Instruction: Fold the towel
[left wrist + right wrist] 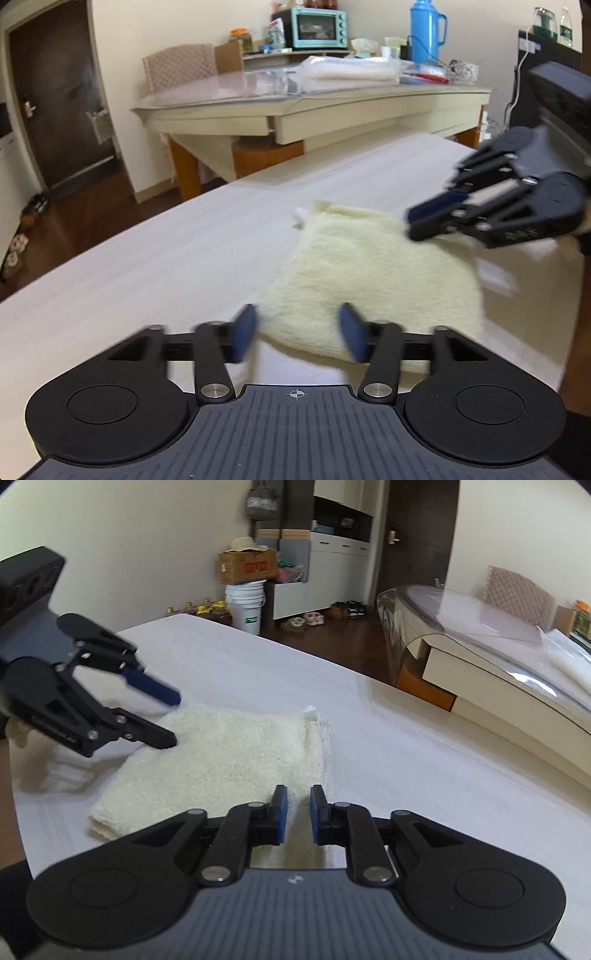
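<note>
Across the white tabletop, which fills most of both wrist views, a pale cream towel is laid flat, already folded into a compact, roughly square pad. In the right wrist view the same towel is seen near the middle of the surface, with a doubled edge and a small white tag at its far right corner.

Behind the tabletop, in the left wrist view, a second table with a glass top is seen, loaded with a teal toaster oven, a blue thermos and loose bags (details blurred). A dark door is visible at the far left. In the right wrist view, a white bucket and a cardboard box are stacked against the far wall.

The left tool is held low over the near edge of the towel, its blue pads spread wide apart with nothing between them. From the other side, this left tool is seen at the towel's left corner, its lower finger touching or just above the cloth.

The right tool is parted only narrowly, with towel visible below the gap but not pinched. In the left wrist view the right tool is seen at the towel's far right edge, motion-blurred.
</note>
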A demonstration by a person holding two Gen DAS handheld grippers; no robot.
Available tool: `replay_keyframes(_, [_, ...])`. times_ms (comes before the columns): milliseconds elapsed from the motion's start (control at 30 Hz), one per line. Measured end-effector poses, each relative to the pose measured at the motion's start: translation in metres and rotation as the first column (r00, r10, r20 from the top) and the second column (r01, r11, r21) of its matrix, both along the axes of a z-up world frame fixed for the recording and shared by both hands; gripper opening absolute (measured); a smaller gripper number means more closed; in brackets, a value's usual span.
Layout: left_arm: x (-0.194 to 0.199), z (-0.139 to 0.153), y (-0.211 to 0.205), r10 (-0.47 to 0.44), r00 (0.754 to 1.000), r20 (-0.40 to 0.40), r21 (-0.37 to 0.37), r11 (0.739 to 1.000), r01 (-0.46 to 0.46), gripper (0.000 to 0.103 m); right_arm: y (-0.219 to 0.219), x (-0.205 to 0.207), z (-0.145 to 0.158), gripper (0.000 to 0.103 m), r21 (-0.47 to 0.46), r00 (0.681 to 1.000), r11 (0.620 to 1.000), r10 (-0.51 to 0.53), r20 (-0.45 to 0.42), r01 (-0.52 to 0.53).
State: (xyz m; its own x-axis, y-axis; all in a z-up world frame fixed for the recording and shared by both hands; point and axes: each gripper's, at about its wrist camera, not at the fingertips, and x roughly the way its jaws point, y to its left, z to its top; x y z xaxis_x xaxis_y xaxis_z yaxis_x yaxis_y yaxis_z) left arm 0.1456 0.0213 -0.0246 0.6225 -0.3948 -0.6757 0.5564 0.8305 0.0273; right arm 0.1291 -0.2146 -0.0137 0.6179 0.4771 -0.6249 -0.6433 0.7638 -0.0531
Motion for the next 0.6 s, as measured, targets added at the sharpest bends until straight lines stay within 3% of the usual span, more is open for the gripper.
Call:
replay_keyframes(100, [-0.001, 0.006, 0.005, 0.035, 0.999, -0.015, -0.036, 0.999, -0.036, 0.035, 0.001, -0.007, 0.0, 0.017, 0.005, 1.0, 1.0, -0.003, 0.003, 0.002])
replay_keyframes(300, [-0.042, 0.021, -0.015, 0.059, 0.998, 0.024, -0.064, 0.996, -0.057, 0.036, -0.015, -0.013, 0.01, 0.016, 0.046, 0.999, 0.999, -0.028, 0.016, 0.027])
replay_keyframes(600, [-0.061, 0.006, -0.059, 0.048, 0.999, 0.02, 0.002, 0.999, -0.048, 0.038, -0.005, -0.019, 0.001, 0.018, -0.057, 0.998, 0.998, 0.032, 0.046, -0.029])
